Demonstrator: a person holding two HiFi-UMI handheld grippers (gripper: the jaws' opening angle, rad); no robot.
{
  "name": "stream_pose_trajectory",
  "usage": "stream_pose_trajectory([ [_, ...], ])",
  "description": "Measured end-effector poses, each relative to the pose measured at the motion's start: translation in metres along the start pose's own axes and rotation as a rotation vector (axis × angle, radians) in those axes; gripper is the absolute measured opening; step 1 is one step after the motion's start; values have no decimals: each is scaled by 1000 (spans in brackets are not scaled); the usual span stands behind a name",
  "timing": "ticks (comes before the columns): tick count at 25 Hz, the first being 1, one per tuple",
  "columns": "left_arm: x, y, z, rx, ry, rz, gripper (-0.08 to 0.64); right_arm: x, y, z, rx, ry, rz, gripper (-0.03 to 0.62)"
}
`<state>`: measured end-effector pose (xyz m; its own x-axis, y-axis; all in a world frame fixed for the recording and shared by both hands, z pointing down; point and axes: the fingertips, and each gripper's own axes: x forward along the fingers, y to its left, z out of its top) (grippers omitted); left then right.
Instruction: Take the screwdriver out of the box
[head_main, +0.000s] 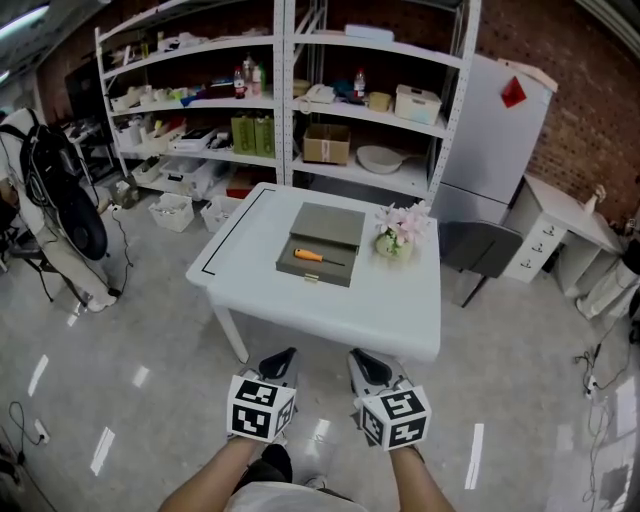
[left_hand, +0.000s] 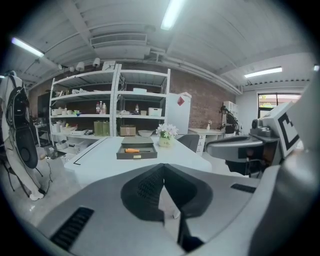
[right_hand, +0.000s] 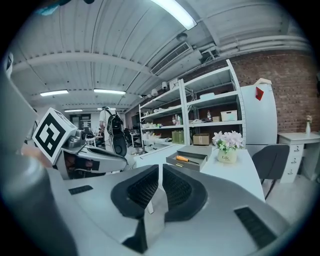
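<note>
Tongs left (head_main: 278, 362) beside tongs right (head_main: 372, 368), low

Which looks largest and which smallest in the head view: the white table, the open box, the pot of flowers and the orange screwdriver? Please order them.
1. white table
2. open box
3. pot of flowers
4. orange screwdriver: about as long as the flowers are wide, but far thinner.
</note>
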<state>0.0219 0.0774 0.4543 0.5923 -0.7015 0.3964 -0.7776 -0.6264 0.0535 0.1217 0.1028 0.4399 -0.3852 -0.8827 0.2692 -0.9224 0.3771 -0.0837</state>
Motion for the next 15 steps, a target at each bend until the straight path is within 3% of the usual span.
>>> stream_pose_trajectory([
  [15,64,59,15,-18,20,-8,5,82,-27,11,-3,36,8,60],
])
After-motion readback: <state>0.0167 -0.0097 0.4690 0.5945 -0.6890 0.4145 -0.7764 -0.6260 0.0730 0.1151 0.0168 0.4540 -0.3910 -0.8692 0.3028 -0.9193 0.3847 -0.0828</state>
